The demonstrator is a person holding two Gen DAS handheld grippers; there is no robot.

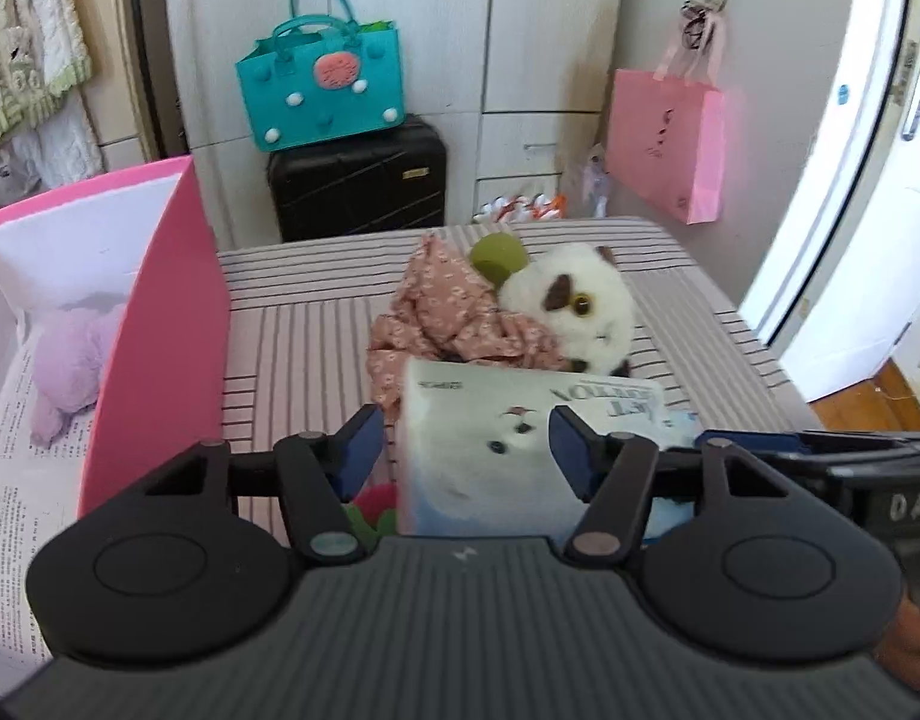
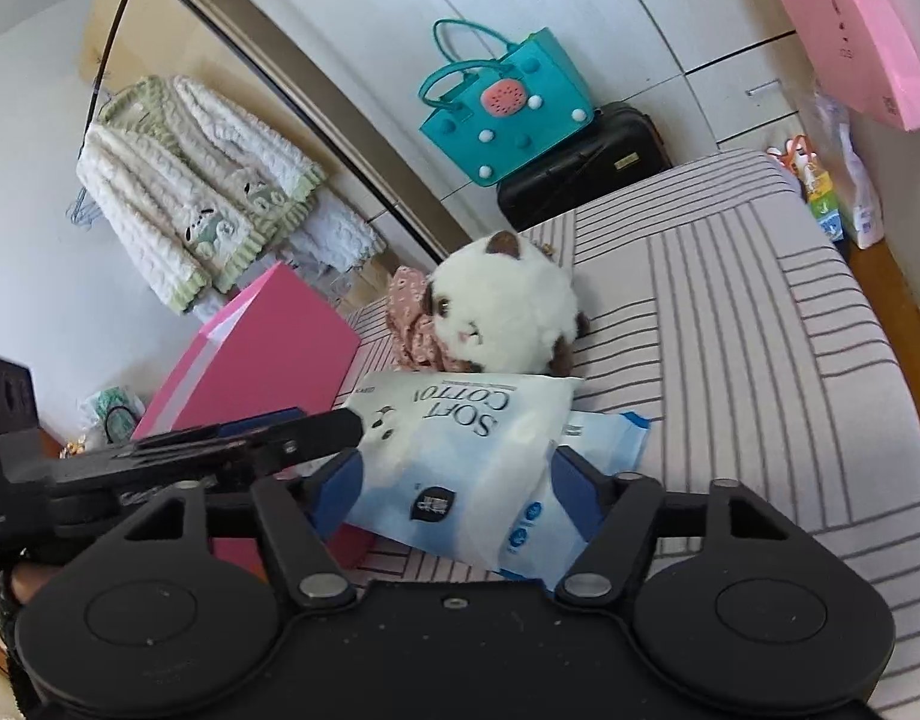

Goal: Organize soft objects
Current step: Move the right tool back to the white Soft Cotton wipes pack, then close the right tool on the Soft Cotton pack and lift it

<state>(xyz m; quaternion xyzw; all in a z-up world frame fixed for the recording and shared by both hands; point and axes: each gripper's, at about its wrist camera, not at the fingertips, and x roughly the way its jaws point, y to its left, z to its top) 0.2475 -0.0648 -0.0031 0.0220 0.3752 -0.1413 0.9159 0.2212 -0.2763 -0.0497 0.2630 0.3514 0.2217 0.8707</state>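
A white and blue "Soft Cotton" tissue pack [image 1: 490,444] [image 2: 460,462] is between the fingers of both grippers, above the striped bed [image 1: 315,348] [image 2: 760,330]. My left gripper [image 1: 463,450] has its pads on the pack's two sides. My right gripper [image 2: 453,489] closes on the pack from the other side. Behind the pack lie a white plush cat [image 1: 574,306] [image 2: 502,306], a pink floral cloth [image 1: 447,312] [image 2: 408,324] and a green ball [image 1: 499,255]. An open pink box [image 1: 153,324] [image 2: 261,360] at the left holds a purple plush [image 1: 69,366].
A teal tote [image 1: 321,84] sits on a black suitcase [image 1: 357,186] beyond the bed. A pink paper bag [image 1: 670,138] hangs on the right wall. A knitted cardigan [image 2: 189,198] hangs at the left. A red and green item [image 1: 369,510] lies under the pack.
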